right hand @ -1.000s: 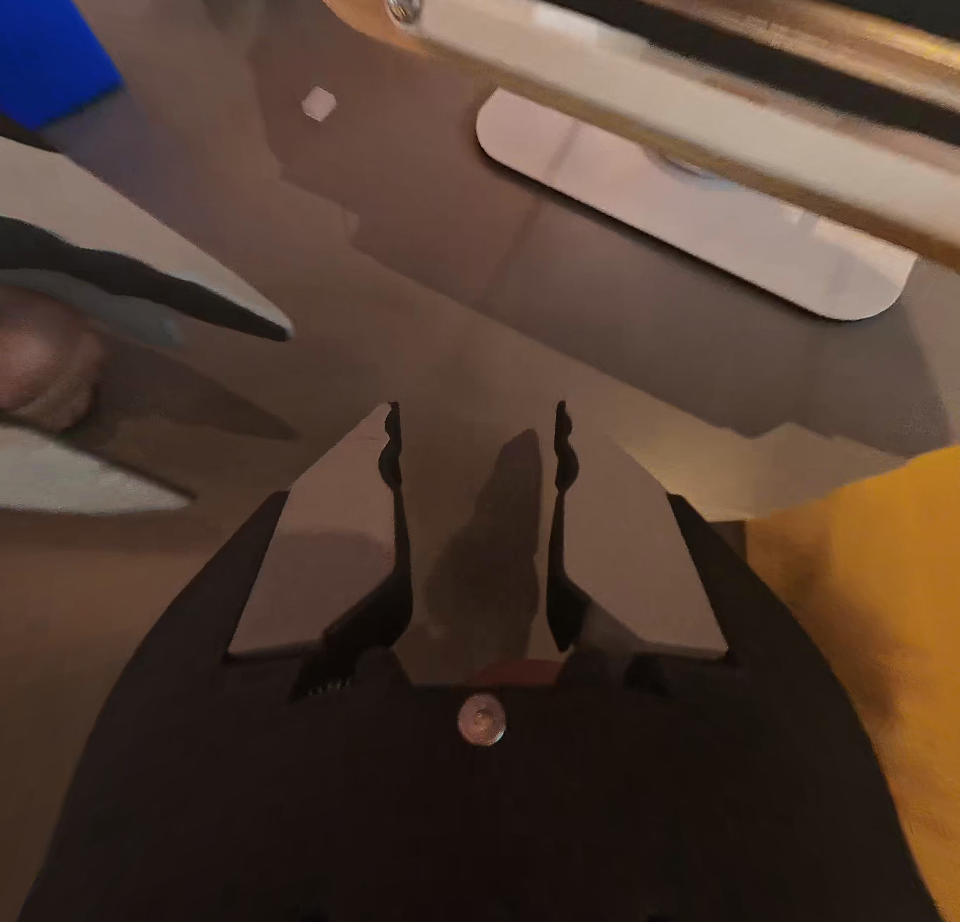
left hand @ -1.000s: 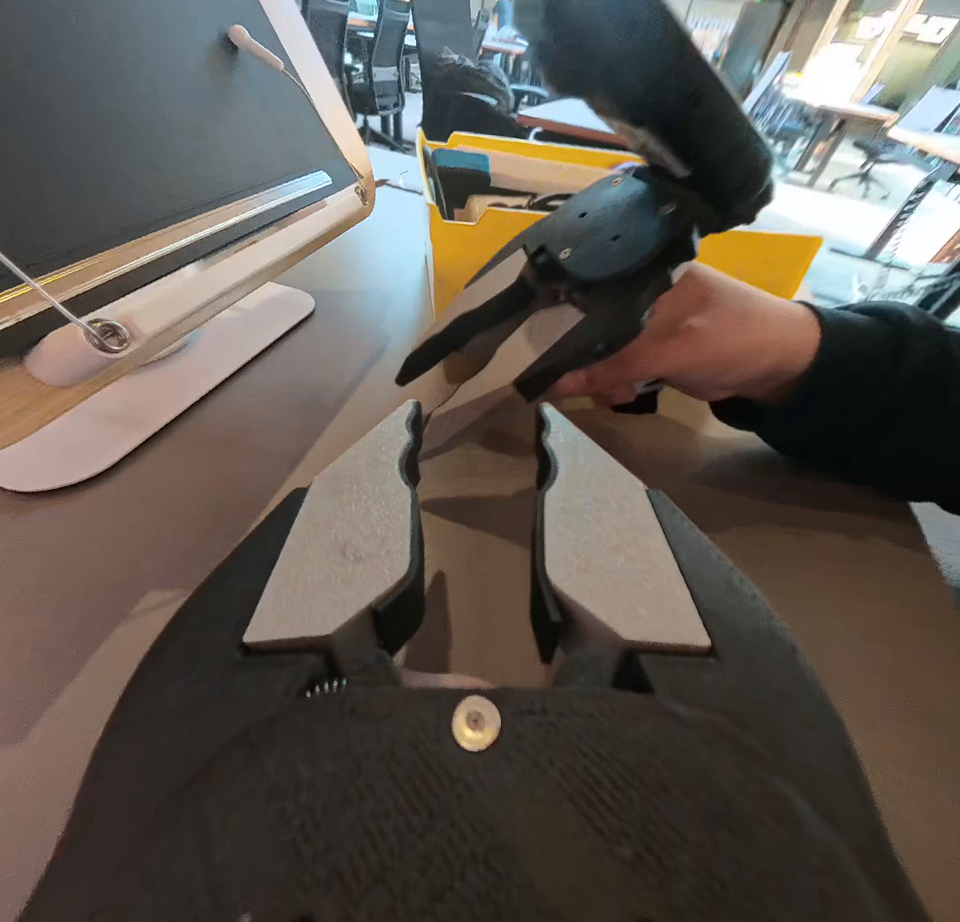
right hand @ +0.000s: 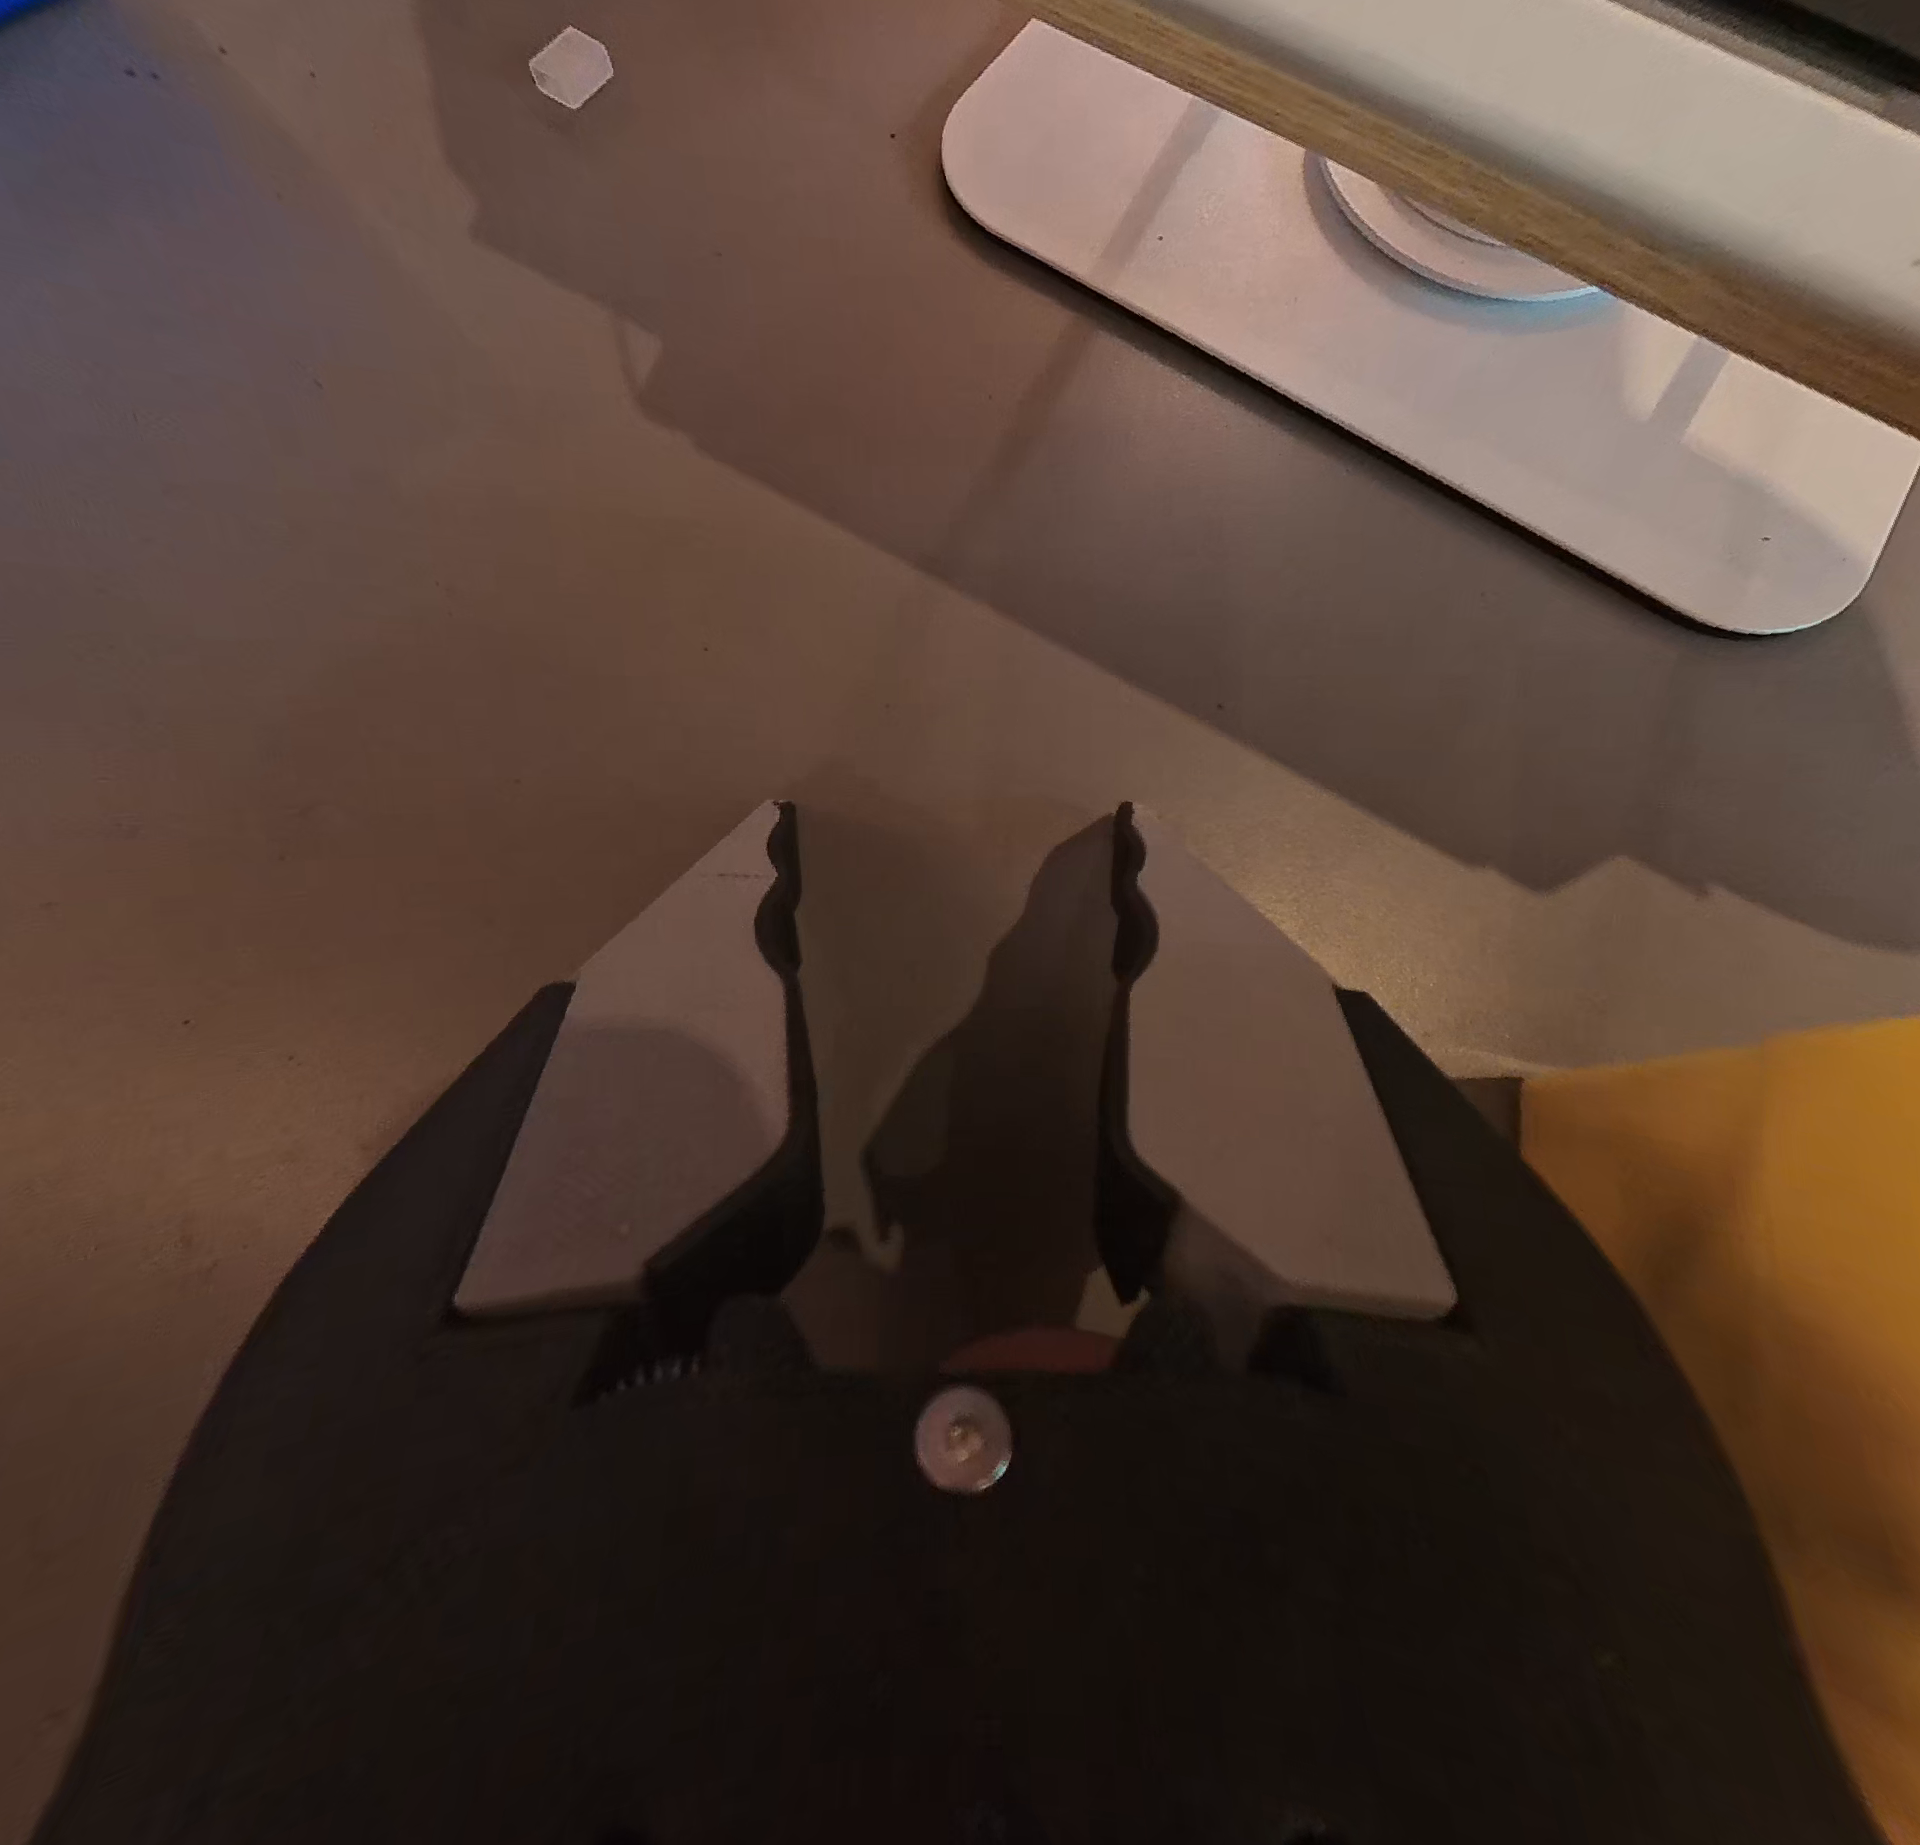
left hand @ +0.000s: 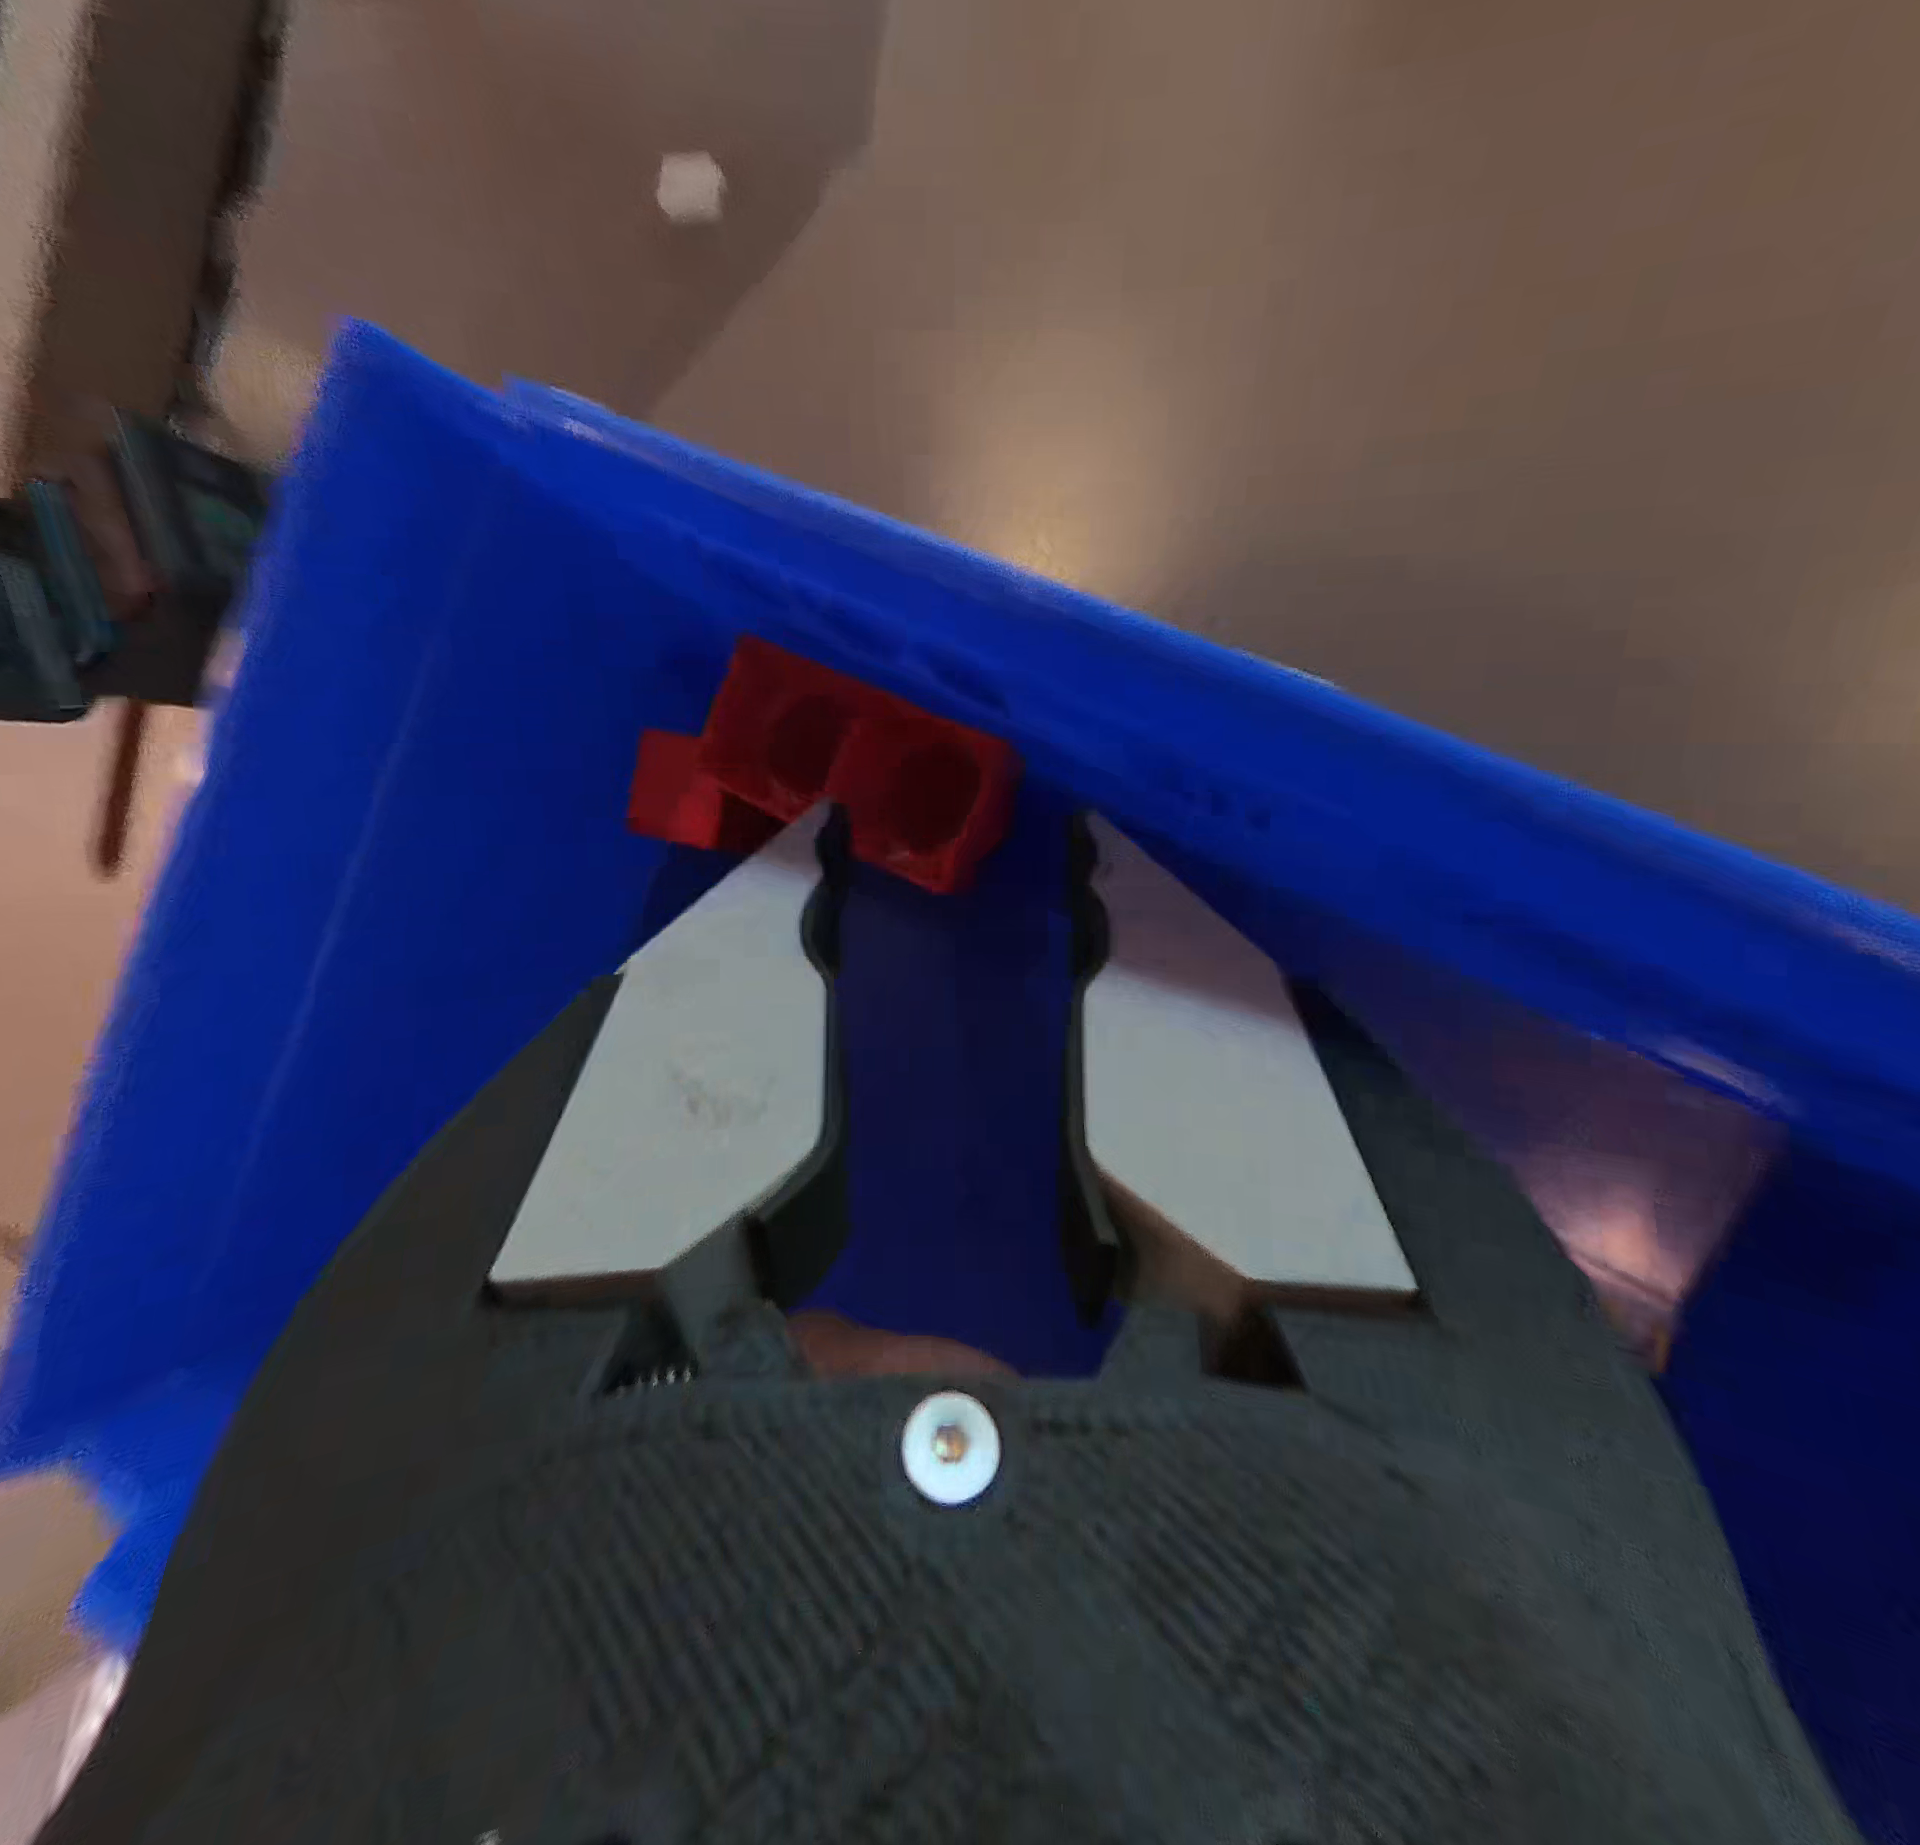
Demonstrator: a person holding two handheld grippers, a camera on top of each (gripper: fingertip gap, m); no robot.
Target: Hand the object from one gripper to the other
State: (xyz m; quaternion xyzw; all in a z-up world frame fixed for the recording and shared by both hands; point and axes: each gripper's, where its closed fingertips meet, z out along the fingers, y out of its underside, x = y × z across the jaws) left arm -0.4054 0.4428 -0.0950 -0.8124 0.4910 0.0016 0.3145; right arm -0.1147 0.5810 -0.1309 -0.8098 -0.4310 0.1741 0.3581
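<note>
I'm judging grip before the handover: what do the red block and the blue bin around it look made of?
The red block looks like hard moulded plastic, matte: crisp edges and two round sockets, though blur hides fine texture. The blue bin seems rigid plastic with a slight sheen, given its straight flat walls and pale reflections. The open left tongs are nearing the block.

The left gripper [left hand: 951,829] has a black ribbed body and pale grey fingers [left hand: 717,1078]; below it sit a bright blue bin [left hand: 499,756] and a red block [left hand: 831,761] with two darker round holes. The right gripper [right hand: 951,829] shows the same black and grey over a glossy grey-brown tabletop [right hand: 416,600], with a white stand base [right hand: 1299,361], a wood-grain edge [right hand: 1351,122], a small translucent white cube [right hand: 569,83] and a yellow bin [right hand: 1714,1380].
</note>
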